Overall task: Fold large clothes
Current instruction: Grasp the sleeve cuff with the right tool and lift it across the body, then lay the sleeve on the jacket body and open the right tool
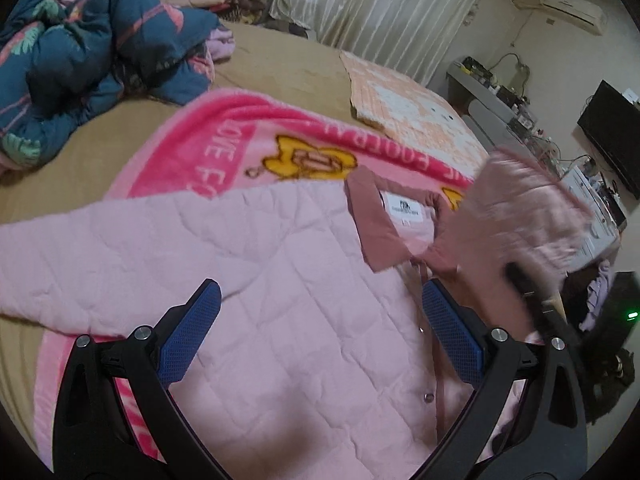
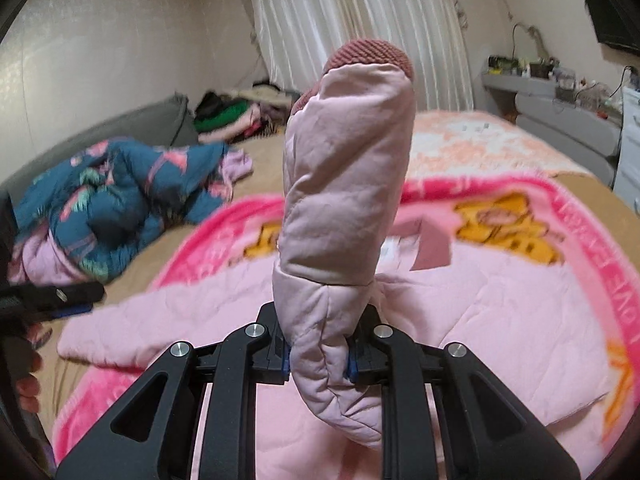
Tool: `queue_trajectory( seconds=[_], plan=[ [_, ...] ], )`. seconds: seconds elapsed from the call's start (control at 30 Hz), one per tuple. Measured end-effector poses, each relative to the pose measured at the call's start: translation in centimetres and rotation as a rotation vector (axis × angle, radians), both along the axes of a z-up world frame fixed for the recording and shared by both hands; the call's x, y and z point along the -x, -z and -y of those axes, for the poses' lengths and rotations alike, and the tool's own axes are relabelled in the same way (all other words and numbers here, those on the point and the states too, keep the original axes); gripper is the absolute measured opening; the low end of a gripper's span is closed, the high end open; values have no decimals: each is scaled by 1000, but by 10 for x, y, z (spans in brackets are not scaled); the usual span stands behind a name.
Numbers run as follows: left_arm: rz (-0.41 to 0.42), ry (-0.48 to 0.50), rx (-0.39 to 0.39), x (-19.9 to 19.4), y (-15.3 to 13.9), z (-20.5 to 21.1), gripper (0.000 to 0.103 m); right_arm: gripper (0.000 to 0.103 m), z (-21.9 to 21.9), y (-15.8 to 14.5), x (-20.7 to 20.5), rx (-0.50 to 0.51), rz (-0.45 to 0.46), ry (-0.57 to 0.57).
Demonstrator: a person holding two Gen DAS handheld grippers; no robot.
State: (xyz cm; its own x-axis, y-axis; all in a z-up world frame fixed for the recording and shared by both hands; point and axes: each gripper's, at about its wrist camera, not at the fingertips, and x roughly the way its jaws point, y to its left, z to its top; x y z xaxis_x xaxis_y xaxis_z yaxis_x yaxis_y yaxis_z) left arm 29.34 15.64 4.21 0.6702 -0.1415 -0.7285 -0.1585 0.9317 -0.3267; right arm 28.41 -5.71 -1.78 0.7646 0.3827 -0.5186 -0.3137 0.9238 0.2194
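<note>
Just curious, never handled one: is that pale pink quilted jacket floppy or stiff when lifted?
Probably soft, with some body: the pale pink quilted jacket's sleeve stands puffed above the right tool pinching it. Likely light: the padding looks airy. It lies mostly flat on the pink blanket.

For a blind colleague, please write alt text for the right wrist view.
The right tongs are shut on a pink quilted sleeve, which stands up in front of the camera with its darker knit cuff on top. Behind it, the jacket lies on a pink blanket on a bed.
</note>
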Motion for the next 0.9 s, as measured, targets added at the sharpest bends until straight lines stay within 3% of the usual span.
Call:
queue_trajectory(
  seconds=[0.23,0.4,0.47,0.5,0.53,0.63,0.7,0.9],
  plan=[
    [-4,20,52,7,8,2,94,22,-41,53,2,94,-102,-50],
    [-29,48,143,4,20,6,94,33,-68,75,13,179,-138,-114],
    [-39,46,139,3,24,9,94,48,-73,81,14,185,-176,-146],
    [-47,46,140,2,27,11,94,60,-76,85,15,180,-207,-167],
    [-54,48,148,2,30,13,94,64,-79,87,17,182,-224,-174],
    [-82,53,178,1,39,15,94,75,-83,84,32,215,-220,-189],
    [-110,56,198,-1,48,17,94,88,-75,76,47,195,-214,-208],
    [-194,68,256,-8,81,29,94,93,-15,47,76,134,-188,-133]
  ],
)
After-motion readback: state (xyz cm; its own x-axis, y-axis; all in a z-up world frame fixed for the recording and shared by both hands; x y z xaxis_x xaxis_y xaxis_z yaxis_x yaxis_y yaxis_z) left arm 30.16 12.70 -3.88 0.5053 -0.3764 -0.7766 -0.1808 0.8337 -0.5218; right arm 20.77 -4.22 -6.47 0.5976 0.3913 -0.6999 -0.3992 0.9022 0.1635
